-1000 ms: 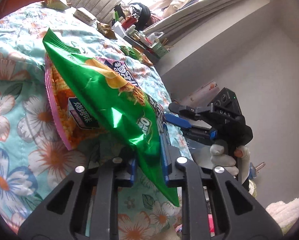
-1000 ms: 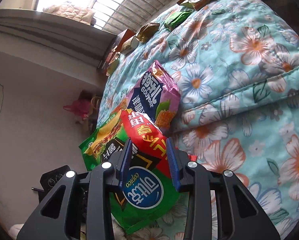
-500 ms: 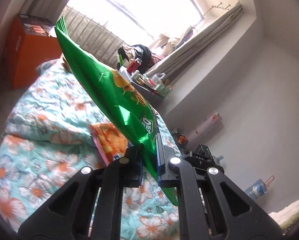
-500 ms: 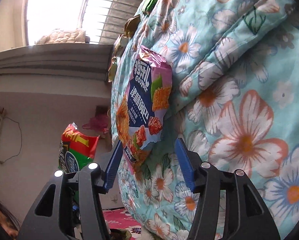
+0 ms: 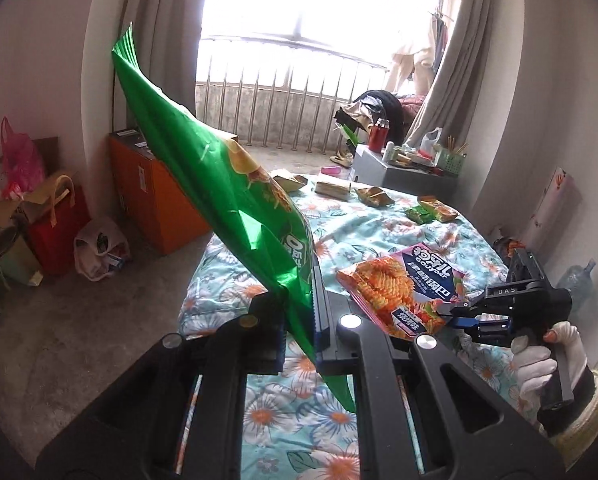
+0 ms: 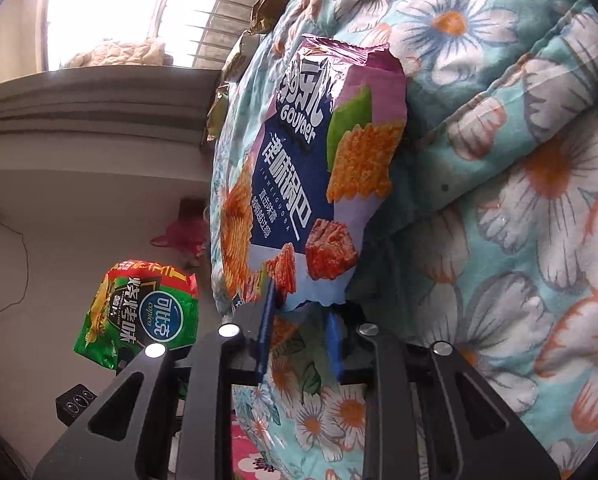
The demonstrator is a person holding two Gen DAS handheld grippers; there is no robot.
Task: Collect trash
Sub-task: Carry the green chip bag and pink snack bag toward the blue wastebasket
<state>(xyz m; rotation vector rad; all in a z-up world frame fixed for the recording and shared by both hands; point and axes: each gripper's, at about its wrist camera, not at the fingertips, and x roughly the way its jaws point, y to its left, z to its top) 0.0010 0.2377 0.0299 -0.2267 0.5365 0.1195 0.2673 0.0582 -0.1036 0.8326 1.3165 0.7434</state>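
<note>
My left gripper [image 5: 299, 312] is shut on the lower edge of a green chip bag [image 5: 219, 200], which stands up and leans to the left above the bed. The same green bag [image 6: 139, 316] hangs at lower left in the right wrist view. A pink and blue snack bag [image 5: 403, 288] lies on the flowered bed cover [image 5: 359, 232] near its front right. My right gripper [image 5: 453, 312], held by a white-gloved hand [image 5: 539, 360], is closing its jaws on that bag's near edge. In the right wrist view the bag [image 6: 319, 160] has its bottom edge pinched between the gripper's [image 6: 299, 320] blue pads.
Several small crumpled wrappers [image 5: 373, 196] lie at the far end of the bed. An orange box [image 5: 155, 200] and shopping bags [image 5: 19, 208] stand on the floor to the left. A cluttered grey cabinet [image 5: 399, 168] stands behind the bed near the window.
My left gripper rose and turned with the green bag, which came off the bed. My right gripper opened wide, moved to the pink bag and closed on its bottom edge.
</note>
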